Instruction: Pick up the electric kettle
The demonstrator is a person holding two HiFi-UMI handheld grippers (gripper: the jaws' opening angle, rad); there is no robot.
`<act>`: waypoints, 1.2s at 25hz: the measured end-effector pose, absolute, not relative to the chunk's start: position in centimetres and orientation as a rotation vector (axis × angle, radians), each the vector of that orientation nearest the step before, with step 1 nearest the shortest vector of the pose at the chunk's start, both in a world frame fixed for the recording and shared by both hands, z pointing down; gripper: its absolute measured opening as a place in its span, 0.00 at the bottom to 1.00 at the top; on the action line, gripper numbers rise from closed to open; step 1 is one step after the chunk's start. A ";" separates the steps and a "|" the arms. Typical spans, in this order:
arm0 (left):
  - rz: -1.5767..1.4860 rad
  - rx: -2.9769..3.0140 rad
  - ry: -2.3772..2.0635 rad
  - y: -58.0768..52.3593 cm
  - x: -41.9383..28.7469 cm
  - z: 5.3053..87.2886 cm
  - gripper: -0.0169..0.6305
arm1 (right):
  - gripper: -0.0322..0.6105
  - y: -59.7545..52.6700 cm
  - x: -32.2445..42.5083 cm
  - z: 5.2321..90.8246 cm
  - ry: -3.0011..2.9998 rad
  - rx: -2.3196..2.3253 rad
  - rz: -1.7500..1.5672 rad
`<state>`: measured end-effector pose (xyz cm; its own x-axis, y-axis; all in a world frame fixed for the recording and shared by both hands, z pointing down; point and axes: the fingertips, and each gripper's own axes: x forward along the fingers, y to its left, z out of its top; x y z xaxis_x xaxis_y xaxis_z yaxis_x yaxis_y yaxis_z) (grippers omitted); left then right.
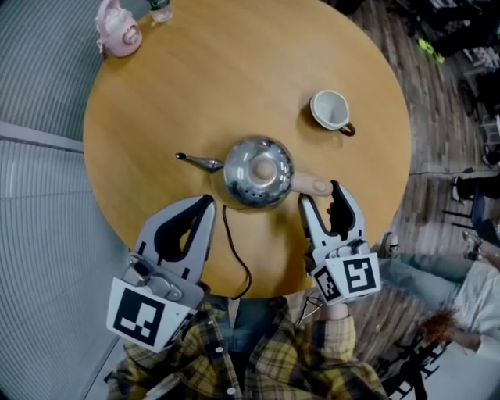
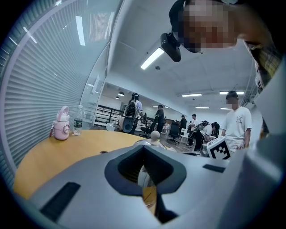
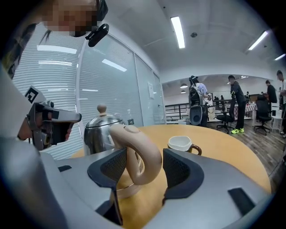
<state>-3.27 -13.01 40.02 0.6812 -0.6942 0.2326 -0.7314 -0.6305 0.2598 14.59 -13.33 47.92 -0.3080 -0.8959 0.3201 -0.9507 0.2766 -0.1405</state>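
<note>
A shiny steel electric kettle (image 1: 258, 172) stands upright on the round wooden table (image 1: 195, 86), spout to the left, beige handle (image 1: 311, 185) to the right. My right gripper (image 1: 320, 195) is open with the handle (image 3: 138, 156) between its pads; a slim gap shows at the right-hand pad. The kettle body (image 3: 100, 132) rises just behind. My left gripper (image 1: 205, 205) hangs shut and empty at the near left of the kettle, apart from it. In the left gripper view, that gripper (image 2: 145, 154) lets only the kettle's lid knob (image 2: 155, 134) show above its jaws.
A white cup (image 1: 330, 109) sits beyond the kettle to the right. A pink bottle (image 1: 117, 31) and a water bottle (image 1: 160, 9) stand at the far left edge. The black cord (image 1: 234, 258) runs from the kettle over the near edge. People and chairs are far behind.
</note>
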 end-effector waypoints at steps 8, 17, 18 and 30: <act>0.172 2.543 -1.132 -13.4 -3.5 41.7 0.03 | 0.44 -15.1 14.8 49.2 -2.396 1.713 0.463; 0.169 2.525 -1.145 -13.8 -3.8 42.6 0.03 | 0.44 -16.8 15.6 49.3 -2.396 1.758 0.417; 0.168 2.524 -1.147 -13.8 -3.8 42.6 0.03 | 0.44 -17.0 15.6 49.4 -2.396 1.759 0.414; 0.143 2.509 -1.145 -14.4 -3.6 42.9 0.03 | 0.30 -19.3 15.1 49.8 -2.351 1.782 0.354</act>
<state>-3.61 -14.37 42.90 0.6630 -0.7075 0.2446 -0.7459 -0.5969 0.2955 15.11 -19.31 49.75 -0.2714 -0.9220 0.2763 -0.9624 0.2577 -0.0856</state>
